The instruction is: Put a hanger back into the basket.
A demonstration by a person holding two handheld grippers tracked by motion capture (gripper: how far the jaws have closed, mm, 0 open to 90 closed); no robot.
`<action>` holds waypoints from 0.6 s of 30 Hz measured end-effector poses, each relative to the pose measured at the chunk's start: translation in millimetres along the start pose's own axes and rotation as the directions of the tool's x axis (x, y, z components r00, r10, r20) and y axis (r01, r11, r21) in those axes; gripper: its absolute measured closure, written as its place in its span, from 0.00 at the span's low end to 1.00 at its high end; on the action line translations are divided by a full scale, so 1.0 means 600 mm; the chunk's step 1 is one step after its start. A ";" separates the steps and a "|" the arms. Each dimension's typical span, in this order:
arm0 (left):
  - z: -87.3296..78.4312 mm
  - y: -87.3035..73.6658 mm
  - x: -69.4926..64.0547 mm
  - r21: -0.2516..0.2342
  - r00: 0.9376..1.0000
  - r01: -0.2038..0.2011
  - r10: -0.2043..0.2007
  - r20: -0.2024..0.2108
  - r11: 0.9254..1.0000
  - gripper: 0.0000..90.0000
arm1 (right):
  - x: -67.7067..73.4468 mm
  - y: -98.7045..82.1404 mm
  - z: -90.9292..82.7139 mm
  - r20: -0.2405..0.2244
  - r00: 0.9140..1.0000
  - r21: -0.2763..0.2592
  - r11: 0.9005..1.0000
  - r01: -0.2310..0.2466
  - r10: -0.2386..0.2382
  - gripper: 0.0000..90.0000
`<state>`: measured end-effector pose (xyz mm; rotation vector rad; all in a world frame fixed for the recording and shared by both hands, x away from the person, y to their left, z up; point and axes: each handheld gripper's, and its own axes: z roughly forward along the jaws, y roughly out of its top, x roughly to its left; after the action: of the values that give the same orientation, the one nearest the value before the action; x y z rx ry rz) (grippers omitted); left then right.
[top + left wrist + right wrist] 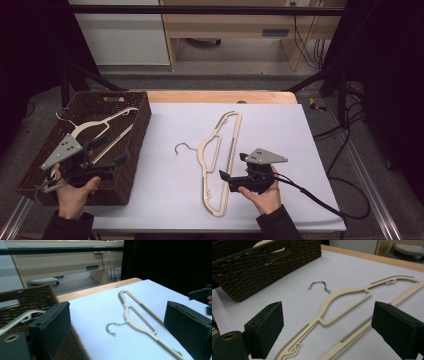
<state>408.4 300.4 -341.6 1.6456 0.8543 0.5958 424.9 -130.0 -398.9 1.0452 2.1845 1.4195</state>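
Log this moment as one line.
left gripper: open, empty, over basket | right gripper: open, empty, beside table hanger | basket hanger: lying in basket | table hanger: flat on white sheet

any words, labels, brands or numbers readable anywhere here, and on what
None: no readable text on any surface.
The cream hanger on the white table cover is plain, with no print that can be made out.
The brown woven basket and the hanger inside it carry no label.
The small plate on the wooden furniture behind the table is too small and blurred to tell if it bears writing.
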 end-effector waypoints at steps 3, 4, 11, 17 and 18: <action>0.013 -0.012 -0.012 0.006 0.999 0.018 -0.018 0.026 1.000 0.07 | 0.013 -0.004 0.022 -0.015 1.000 0.022 1.000 -0.015 0.015 0.13; 0.017 -0.016 -0.015 0.009 0.999 0.019 -0.019 0.040 1.000 0.07 | 0.016 -0.006 0.030 -0.016 1.000 0.036 0.999 -0.015 0.015 0.13; 0.038 -0.033 -0.037 0.037 0.997 -0.015 0.012 0.080 0.999 0.07 | 0.038 -0.025 0.083 -0.008 1.000 0.127 0.992 -0.015 0.016 0.18; 0.044 -0.037 -0.043 0.053 0.996 -0.031 0.027 0.086 0.998 0.08 | 0.051 -0.049 0.121 0.019 1.000 0.213 0.977 -0.011 0.007 0.23; 0.045 -0.037 -0.044 0.054 0.996 -0.031 0.026 0.089 0.998 0.08 | 0.051 -0.053 0.126 0.012 1.000 0.227 0.974 -0.013 0.011 0.25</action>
<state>408.0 265.9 -368.1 1.7236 0.7901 0.5187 438.7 -66.4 -457.6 1.1399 2.3791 1.1853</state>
